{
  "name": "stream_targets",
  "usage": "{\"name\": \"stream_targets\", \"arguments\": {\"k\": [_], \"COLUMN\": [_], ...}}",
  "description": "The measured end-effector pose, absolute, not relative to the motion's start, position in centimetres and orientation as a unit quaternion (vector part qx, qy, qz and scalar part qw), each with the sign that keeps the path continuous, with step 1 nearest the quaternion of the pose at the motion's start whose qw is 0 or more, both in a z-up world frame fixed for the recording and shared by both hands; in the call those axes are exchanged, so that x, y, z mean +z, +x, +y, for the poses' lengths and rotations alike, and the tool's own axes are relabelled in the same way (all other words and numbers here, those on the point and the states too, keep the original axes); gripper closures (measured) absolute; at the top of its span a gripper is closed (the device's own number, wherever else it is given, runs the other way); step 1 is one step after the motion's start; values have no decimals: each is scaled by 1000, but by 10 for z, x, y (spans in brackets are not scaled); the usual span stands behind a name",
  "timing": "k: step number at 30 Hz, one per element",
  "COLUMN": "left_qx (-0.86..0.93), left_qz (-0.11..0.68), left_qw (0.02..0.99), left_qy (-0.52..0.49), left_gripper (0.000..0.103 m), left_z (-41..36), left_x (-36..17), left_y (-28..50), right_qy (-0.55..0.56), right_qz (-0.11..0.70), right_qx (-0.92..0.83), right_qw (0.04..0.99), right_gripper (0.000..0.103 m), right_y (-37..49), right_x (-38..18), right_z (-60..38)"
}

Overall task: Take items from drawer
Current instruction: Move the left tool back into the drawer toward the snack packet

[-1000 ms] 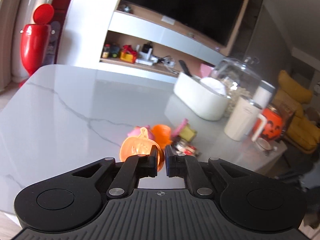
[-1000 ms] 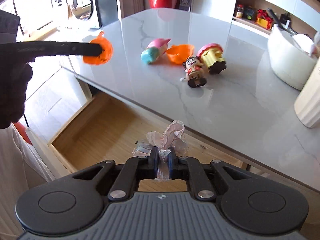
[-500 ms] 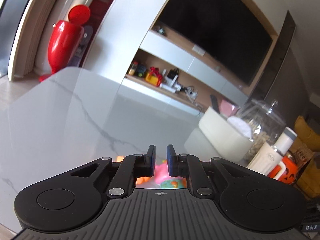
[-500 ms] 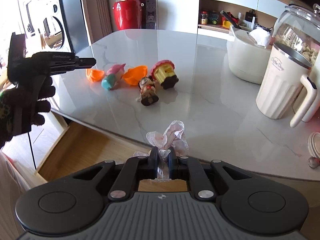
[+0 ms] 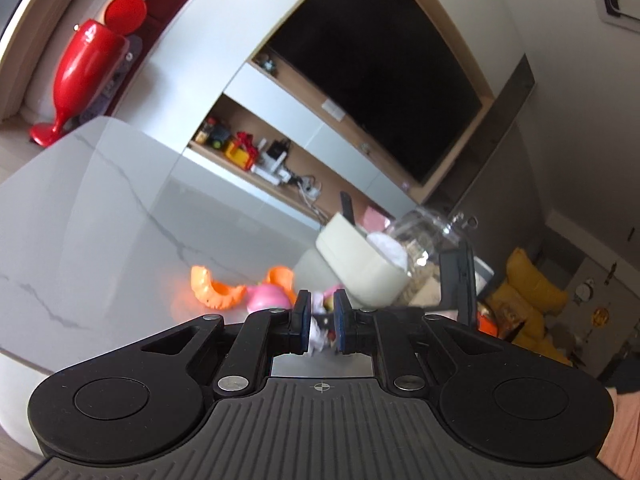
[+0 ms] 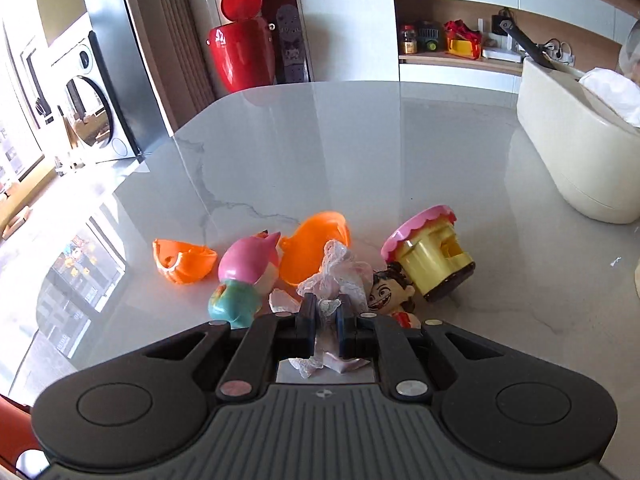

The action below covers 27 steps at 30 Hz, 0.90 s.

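right wrist view shows the right gripper (image 6: 327, 312) pinched tight on a crinkly pink plastic wrapper (image 6: 338, 272). the wrapper sticks up toward 12 o'clock, just over the marble table (image 6: 360, 152). toys lie close: a pink-headed doll (image 6: 244, 276) at 10 o'clock, an orange shell (image 6: 316, 250) behind at 12, a yellow cake toy (image 6: 432, 260) at 2. the drop spot looks straight below. the left gripper (image 5: 319, 322) is almost closed and empty, farther back.
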<state>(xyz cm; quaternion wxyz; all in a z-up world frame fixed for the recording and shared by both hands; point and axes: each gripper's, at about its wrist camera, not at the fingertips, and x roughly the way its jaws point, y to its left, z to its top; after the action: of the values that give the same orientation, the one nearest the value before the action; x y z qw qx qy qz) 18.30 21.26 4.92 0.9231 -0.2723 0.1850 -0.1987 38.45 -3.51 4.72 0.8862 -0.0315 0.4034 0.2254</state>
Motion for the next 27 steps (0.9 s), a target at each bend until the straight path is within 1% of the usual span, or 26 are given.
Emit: {"name": "stream_targets", "arguments": {"k": [1,4,6,8,11,13,15,17,20,23,26,27], "left_qx": [-201,-207,-217,-227,-242,-267,-297,-326,-369,-346,-328,-322], "left_qz": [205,259,279,288,301,320,340,364,416,447,427,413], "left_qw": [923,926,926,928,923,909,892,871,826,808,801,797], "left_qy": [-255,-183,-128,-72,-7,4,17,43,93,164,261,302], "left_gripper": [90,90,90,90,90,90,90,90,90,89,87,84], "left_z": [206,183,165,147,125,115,105,94,76,53,27,19], "left_x": [45,34,27,20,10,5,-1,-7,-22,-44,-66,-75], "left_y": [187,195,198,198,199,203,210,216,228,234,234,232], "right_qy": [-30,-20,-28,-37,-32,-20,-14,-16,-33,-30,21,21], "right_qz": [407,401,376,350,336,342,360,386,413,425,444,456], "right_qx": [223,237,247,257,272,280,277,264,230,192,173,161], "right_qw": [885,885,893,900,901,897,891,884,881,884,879,875], "right_gripper": [89,74,47,38,35,31,25,21,21,21,21,21], "right_y": [387,379,364,347,321,306,295,287,278,274,277,280], "right_x": [48,64,82,99,116,119,113,96,64,33,6,0], "right_z": [-34,-41,-48,-60,-87,-110,-134,-160,-191,-221,-244,-246]}}
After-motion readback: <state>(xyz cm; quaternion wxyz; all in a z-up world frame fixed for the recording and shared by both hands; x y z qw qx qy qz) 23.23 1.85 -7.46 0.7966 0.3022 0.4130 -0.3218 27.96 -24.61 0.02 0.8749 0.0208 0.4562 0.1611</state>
